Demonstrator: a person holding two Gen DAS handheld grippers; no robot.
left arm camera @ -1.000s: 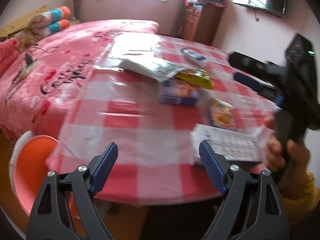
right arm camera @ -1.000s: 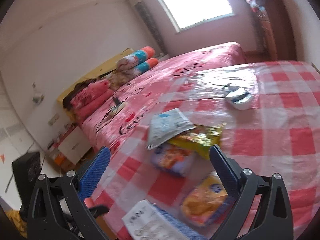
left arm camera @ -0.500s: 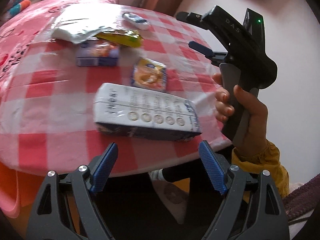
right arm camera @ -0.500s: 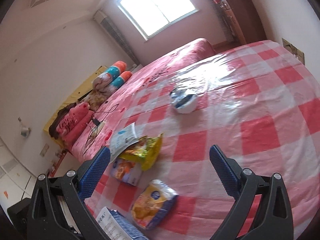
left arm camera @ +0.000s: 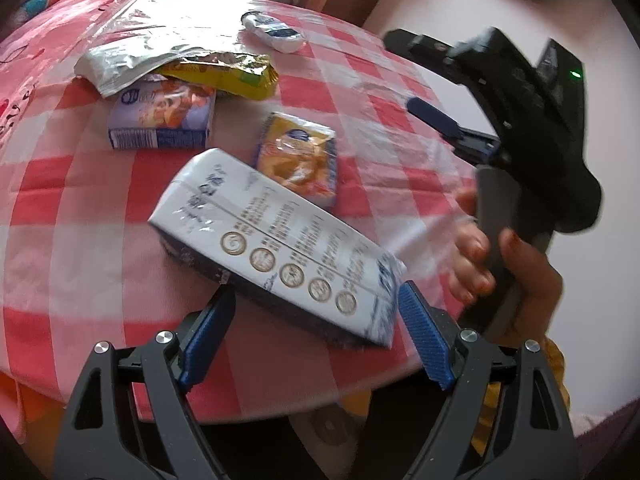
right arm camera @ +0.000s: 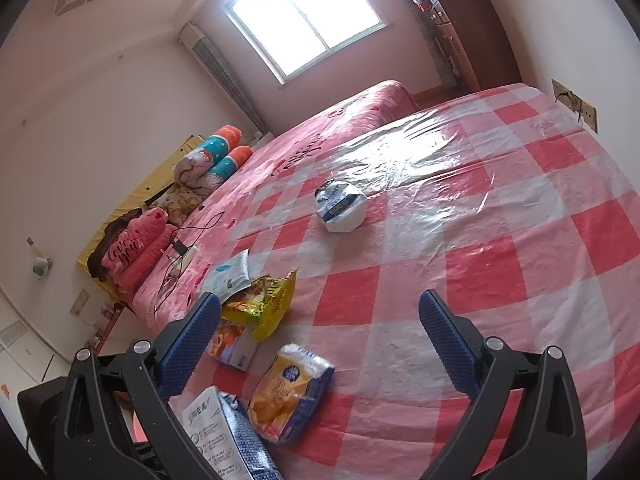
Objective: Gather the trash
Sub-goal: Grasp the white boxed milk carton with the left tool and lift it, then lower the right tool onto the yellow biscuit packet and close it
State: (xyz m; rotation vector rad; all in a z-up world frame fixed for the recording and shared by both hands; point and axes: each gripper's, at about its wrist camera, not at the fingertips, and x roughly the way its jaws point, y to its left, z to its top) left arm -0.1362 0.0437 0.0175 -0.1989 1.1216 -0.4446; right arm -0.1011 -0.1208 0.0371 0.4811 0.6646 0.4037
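Wrapper (left arm camera: 276,244) lies just ahead of the released left hand-held gripper (left arm camera: 314,320).

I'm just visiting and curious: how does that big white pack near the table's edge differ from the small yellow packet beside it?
The white pack is much larger and longer than the yellow packet. The white pack carries printed text and a row of round emblems; the yellow packet shows a food picture and a blue logo. The white pack lies nearest the table edge, the yellow packet further in. Both lie flat on the checked tablecloth.
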